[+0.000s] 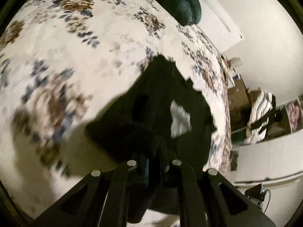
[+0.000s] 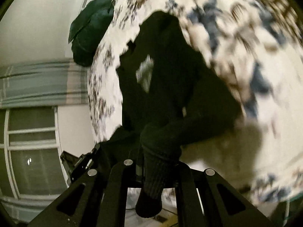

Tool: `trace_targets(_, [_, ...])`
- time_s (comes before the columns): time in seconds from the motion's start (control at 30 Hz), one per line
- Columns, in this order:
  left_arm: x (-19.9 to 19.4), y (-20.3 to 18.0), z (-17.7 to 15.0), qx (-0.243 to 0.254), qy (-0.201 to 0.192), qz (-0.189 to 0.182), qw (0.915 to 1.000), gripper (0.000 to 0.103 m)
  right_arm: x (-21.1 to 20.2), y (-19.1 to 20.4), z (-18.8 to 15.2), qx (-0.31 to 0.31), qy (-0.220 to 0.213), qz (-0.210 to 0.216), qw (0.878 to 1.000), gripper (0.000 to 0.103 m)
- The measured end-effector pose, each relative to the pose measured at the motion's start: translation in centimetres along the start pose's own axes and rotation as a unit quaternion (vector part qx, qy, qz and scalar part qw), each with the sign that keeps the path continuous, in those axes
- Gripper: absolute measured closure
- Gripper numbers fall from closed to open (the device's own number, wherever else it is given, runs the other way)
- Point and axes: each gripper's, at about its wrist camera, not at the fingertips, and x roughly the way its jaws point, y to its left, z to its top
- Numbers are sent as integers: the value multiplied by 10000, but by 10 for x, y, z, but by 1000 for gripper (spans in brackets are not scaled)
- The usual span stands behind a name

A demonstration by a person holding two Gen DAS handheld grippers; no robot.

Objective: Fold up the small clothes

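A small black garment (image 1: 161,98) with a white print (image 1: 179,120) lies on the floral bed sheet (image 1: 75,56). My left gripper (image 1: 157,151) is shut on its near edge, the cloth bunched between the fingers. In the right wrist view the same black garment (image 2: 166,71) stretches away from me, its white print (image 2: 144,73) showing. My right gripper (image 2: 159,162) is shut on a ribbed black cuff (image 2: 155,179) that hangs down between the fingers. Both views are motion blurred.
A dark green pillow (image 1: 181,1) lies at the head of the bed, also in the right wrist view (image 2: 90,37). The bed edge (image 1: 225,113) drops to cluttered boxes and bags (image 1: 255,117). A striped curtain (image 2: 37,83) and window (image 2: 32,147) stand left.
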Motion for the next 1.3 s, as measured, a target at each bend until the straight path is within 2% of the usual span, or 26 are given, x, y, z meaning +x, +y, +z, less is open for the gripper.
trace_targets(0.1, [36,-8,49,-129,21,-40,9999,98,10,3,55,248,-155,-20,9996,95])
trace_targets(0.23, [96,-21,102,48,146,174,9997,98,42,13,128,435,-425,-193,9980,94])
trace_targets(0.33, [144,-25,128,172,510,265,9982,98,66,13,166,496,-489,-419,9967,94])
trace_targets(0.4, [168,-17,137,8,854,281,9959,96,87,3,192,811,-331,-567,9945,90])
trace_targets(0.43, [173,-11,138,-156,1011,237,9945,96,94,-1,200,906,-242,-636,9936,86])
trace_targets(0.47, [173,-4,138,-362,1145,109,9927,92,97,-4,205,911,-184,-623,9937,68])
trace_targets(0.5, [167,-1,137,-465,1172,-85,9920,87,96,-4,207,883,-223,-540,9944,57])
trace_targets(0.57, [147,3,134,-646,1070,-511,9908,56,85,-1,205,753,-423,-196,9961,34])
trace_targets(0.63, [125,7,129,-793,898,-819,9894,36,70,3,202,625,-621,5,9961,21])
trace_targets(0.7, [110,8,126,-791,739,-920,9898,36,54,10,197,254,-797,-270,9961,18])
trace_targets(0.73, [104,8,124,-717,697,-936,9906,36,47,15,194,-45,-910,-579,9942,18])
trace_targets(0.83, [85,-3,117,-144,548,-779,9953,36,48,20,188,-730,-867,-1411,9835,18])
trace_targets(0.9, [71,-15,110,476,445,-406,9970,36,58,17,187,-1040,-674,-1798,9759,18])
trace_targets(0.97, [67,-24,102,1044,406,-51,9937,36,75,14,188,-1380,-483,-2169,9652,18])
trace_targets(1.03, [71,-31,91,1693,382,418,9839,36,89,14,192,-1573,-397,-2489,9548,18])
trace_targets(1.07, [79,-32,87,1916,457,685,9780,36,96,13,196,-1661,-339,-2567,9515,18])
trace_targets(1.17, [113,-29,83,2166,847,869,9687,36,111,7,211,-1668,-250,-2575,9515,18])
trace_targets(1.23, [134,-26,87,2160,1041,877,9669,36,121,5,220,-1662,-178,-2579,9516,18])
trace_targets(1.3, [150,-24,98,2119,1030,1045,9662,36,128,6,226,-1690,-131,-2503,9532,18])
